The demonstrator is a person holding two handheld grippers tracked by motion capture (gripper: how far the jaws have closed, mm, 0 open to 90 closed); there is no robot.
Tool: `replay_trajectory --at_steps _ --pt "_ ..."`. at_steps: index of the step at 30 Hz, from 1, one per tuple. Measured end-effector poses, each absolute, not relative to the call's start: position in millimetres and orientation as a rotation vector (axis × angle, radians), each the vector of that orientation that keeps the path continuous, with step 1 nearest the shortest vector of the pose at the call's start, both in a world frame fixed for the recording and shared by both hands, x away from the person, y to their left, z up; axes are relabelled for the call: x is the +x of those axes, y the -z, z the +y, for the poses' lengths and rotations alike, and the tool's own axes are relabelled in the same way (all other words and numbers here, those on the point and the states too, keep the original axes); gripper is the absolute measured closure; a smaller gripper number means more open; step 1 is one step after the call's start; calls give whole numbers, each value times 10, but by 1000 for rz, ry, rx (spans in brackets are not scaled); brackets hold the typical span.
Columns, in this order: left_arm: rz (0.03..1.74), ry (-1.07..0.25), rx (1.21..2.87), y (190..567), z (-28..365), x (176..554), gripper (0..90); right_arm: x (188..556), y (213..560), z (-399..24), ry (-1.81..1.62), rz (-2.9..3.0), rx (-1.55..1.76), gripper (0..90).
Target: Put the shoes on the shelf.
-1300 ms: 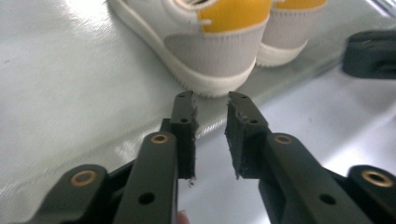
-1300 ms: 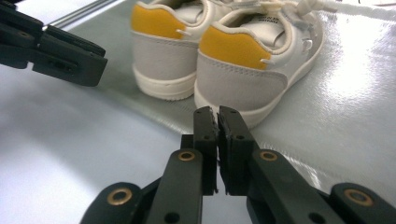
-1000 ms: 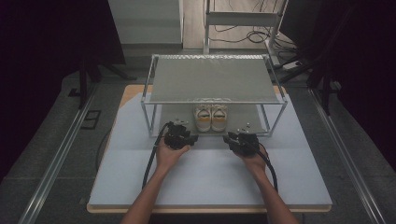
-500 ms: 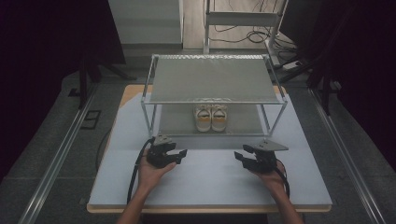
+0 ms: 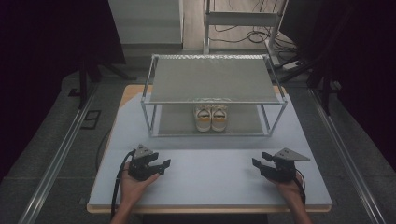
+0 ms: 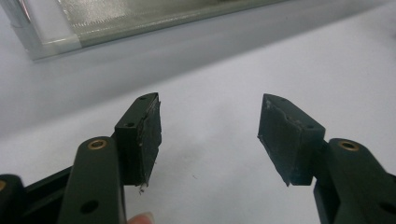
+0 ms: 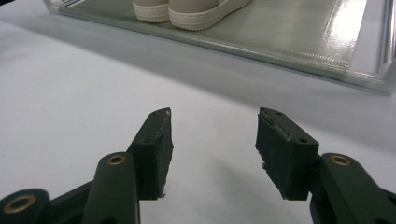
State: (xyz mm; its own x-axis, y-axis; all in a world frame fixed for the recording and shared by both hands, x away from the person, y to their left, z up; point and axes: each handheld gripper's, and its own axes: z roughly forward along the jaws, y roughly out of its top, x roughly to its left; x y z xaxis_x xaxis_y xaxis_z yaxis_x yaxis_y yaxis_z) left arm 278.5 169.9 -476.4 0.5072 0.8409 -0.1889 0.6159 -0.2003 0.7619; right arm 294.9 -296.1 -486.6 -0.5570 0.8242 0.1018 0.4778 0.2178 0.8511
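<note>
Shoes [image 5: 211, 116] sit side by side, toes near, on the rack's [image 5: 154, 84] lower shelf, far and midway between left gripper [image 5: 164, 164] and right gripper [image 5: 258, 160]; both spread, empty

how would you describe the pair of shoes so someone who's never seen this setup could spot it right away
Find the two-tier metal rack standing at the far side of the white table. On its lower shelf, near the middle, sits a pair of shoes side by side, pale cream, toes towards the person. Nothing else sits on that rack.
</note>
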Motion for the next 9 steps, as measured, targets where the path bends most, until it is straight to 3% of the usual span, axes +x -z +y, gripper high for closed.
replay_trajectory --at_steps 9 --pt "1211 -371 1949 4820 1748 2771 350 2942 4873 -2995 -1277 2123 1208 440"
